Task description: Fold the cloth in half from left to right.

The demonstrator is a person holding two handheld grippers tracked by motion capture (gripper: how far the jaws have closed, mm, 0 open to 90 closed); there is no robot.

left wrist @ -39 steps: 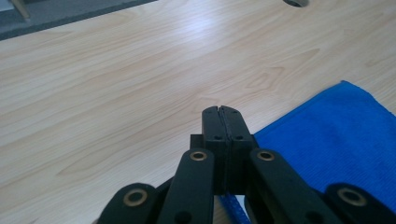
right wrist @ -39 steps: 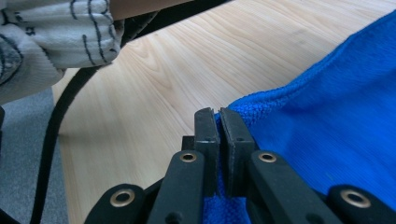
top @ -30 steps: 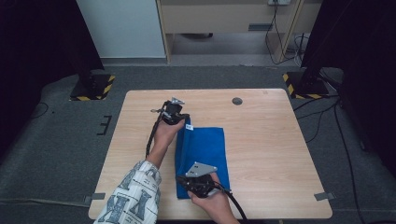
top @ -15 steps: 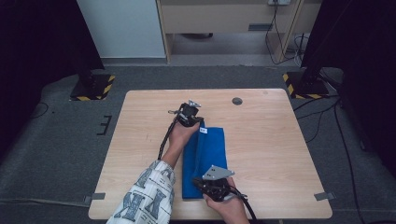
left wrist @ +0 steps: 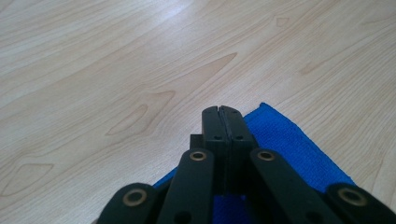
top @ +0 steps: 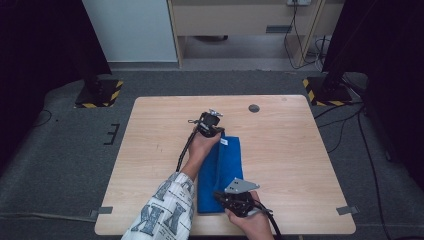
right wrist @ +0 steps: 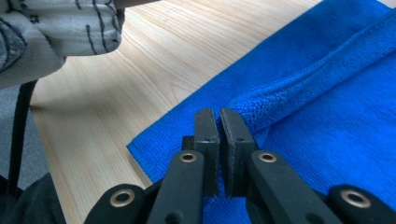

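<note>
Now, step: folding cloth point(top: 222, 172) over on counter point(top: 290, 150).
Fingers: left gripper point(top: 214, 131) at 12 o'clock corner, right gripper point(top: 223, 196) at 6, both pinch cloth.
Tip: move together, keep edge taut.

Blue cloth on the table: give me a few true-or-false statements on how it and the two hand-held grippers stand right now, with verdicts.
1. The blue cloth lies folded lengthwise on the wooden table. True.
2. The left hand-held gripper is at the cloth's near end. False: it is at the far end; the right hand-held gripper is at the near end.
3. The right hand-held gripper's jaws pinch a fold of the cloth. True, as the right gripper view shows.
4. The left hand-held gripper's jaws stand wide open. False: they are closed together.
5. The cloth hangs over the table edge. False: it lies wholly on the table.
</note>
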